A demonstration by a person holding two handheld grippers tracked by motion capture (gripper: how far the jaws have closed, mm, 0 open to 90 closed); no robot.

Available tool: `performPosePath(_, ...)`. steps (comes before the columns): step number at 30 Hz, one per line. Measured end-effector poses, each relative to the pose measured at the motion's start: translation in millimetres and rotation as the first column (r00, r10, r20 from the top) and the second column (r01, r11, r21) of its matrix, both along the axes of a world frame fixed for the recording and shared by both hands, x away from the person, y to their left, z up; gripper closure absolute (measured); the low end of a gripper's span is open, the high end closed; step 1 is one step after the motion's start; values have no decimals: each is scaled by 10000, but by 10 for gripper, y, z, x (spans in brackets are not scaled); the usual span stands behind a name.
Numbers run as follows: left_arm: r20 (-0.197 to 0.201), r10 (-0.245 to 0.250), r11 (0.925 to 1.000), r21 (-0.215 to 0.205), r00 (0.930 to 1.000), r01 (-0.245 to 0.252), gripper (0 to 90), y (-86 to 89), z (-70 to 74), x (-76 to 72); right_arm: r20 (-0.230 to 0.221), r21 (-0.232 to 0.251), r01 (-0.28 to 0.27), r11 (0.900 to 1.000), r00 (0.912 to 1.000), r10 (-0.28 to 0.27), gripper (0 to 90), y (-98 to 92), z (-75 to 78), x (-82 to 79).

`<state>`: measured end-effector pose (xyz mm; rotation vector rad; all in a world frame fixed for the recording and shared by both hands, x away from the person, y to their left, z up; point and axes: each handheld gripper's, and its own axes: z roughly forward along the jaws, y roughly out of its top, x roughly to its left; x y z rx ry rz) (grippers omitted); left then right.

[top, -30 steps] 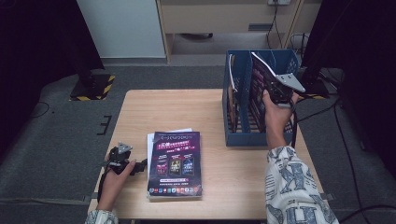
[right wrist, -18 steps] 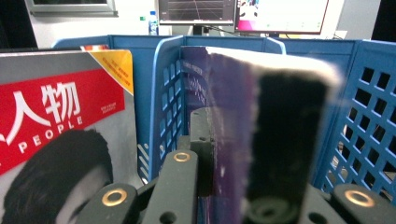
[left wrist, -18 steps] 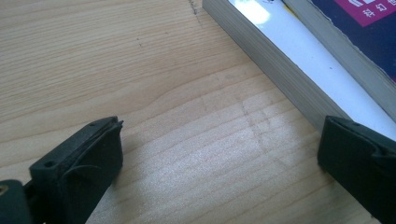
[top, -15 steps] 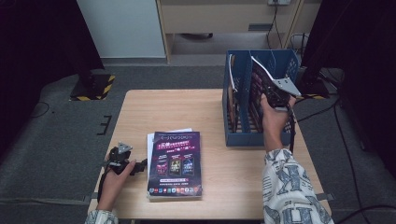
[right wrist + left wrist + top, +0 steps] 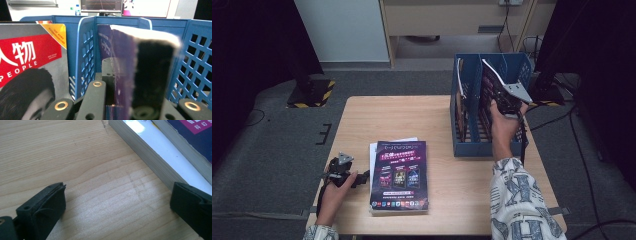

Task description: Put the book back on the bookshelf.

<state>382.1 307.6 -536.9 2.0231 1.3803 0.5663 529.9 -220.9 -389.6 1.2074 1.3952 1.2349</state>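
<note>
- The left gripper [image 5: 343,172] rests on the light wooden table [image 5: 412,120], jaws spread wide with nothing between them, just beside the stack of purple-covered magazines [image 5: 400,175].
- The blue plastic slotted file rack [image 5: 472,145] stands at the table's right.
- The right gripper [image 5: 502,100] is clamped on a purple-covered magazine [image 5: 120,65], held upright in a rack compartment.

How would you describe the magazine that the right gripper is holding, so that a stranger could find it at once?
Start at the blue file rack standing on the right side of the wooden table. The right gripper is shut on a magazine above the rack's right-hand slot. Unlike the red-and-grey PEOPLE magazine in the left slot, this one has a purple cover and is tilted.
</note>
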Motion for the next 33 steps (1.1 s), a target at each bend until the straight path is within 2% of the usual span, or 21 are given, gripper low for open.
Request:
performPosePath(10, -2, -4, 10000, -1, 10000, 4, 0, 0, 0, 1, 31, 21, 129, 9999, 9999, -129, 840, 81, 4, 13)
performPosePath(16, -3, -7, 10000, -3, 10000, 7, 0, 0, 0, 1, 164, 167, 176, 9997, 9997, -179, 840, 60, 2, 21)
performPosePath(20, -3, -13, 10000, -5, 10000, 13, 0, 1, 0, 2, 159, 335, 64, 9994, 9998, -69, 839, 59, -61, 45)
performPosePath(33, -4, -16, 10000, -3, 10000, 16, 0, 1, 0, 2, 290, 103, -320, 9994, 9991, 317, 818, 221, -126, -18)
